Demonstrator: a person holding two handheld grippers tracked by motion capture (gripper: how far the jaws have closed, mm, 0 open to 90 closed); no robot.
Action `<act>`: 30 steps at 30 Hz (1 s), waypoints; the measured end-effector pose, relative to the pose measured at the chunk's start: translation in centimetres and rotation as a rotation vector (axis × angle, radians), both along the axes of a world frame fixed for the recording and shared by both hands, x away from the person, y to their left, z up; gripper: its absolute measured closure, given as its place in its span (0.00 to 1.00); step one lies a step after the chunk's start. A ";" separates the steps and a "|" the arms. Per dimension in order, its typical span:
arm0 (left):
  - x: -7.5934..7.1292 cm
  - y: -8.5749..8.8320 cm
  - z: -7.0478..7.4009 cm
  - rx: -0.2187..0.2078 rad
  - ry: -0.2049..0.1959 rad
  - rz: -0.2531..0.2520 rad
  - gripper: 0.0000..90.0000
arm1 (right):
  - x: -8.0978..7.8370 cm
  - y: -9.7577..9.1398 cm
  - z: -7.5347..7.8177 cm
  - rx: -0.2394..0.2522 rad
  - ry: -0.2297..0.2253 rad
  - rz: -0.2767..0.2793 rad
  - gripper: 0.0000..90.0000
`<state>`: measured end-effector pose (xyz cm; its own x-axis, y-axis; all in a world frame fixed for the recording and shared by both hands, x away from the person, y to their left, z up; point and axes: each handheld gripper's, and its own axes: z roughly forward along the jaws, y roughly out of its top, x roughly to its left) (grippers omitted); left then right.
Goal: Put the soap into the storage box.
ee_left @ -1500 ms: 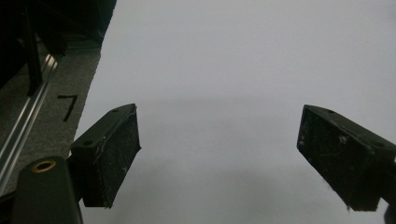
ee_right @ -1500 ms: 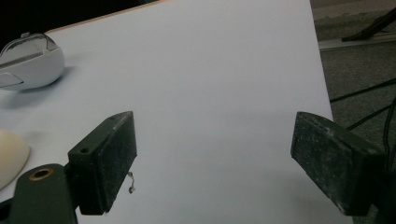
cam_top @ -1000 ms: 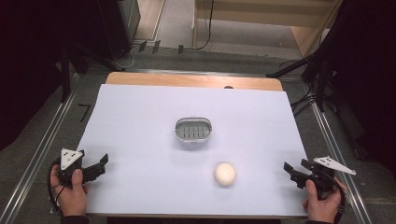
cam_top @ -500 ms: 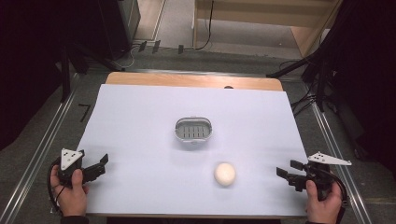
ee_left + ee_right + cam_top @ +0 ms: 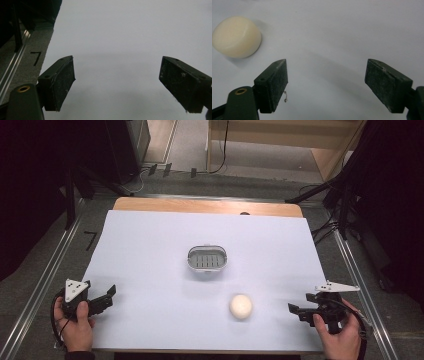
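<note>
Since a second ago my right gripper (image 5: 295,310) has slid left toward the soap, jaws spread wide and empty; my left gripper (image 5: 107,296) waits open at the table (image 5: 150,245) edge. Beyond sits the slotted soap dish (image 5: 207,259). The pale round soap (image 5: 241,306) lies near me, looking light, firm and slippery, so I'd pinch across its curved sides.

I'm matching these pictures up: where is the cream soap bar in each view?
High view: the soap bar lies right of centre near the front edge, left of the right claw.
Right gripper view: upper left.
Left gripper view: not in it.
Shared landmark: the white table sheet.
</note>
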<state>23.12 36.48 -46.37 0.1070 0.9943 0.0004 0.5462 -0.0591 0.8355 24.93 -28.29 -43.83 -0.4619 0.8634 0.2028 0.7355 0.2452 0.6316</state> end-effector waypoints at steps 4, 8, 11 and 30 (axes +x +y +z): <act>0.0 0.0 0.0 0.000 0.000 -0.001 0.16 | 0.1 0.6 0.0 -0.014 0.013 0.015 0.18; 0.0 0.0 0.0 0.000 0.000 -0.001 0.16 | 0.1 1.4 0.0 -0.017 0.027 0.043 0.18; 0.0 0.0 0.0 0.000 -0.001 0.000 0.16 | 0.2 1.8 0.0 -0.026 0.028 0.055 0.18; 0.0 0.0 0.0 0.001 0.001 0.001 0.16 | 0.4 5.3 -0.8 -0.041 0.057 0.127 0.18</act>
<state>23.12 36.50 -46.36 0.1064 0.9943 0.0008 0.5472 -0.0593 0.8349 25.34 -22.96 -44.61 -0.5565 0.8070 0.1976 0.7314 0.3629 0.5774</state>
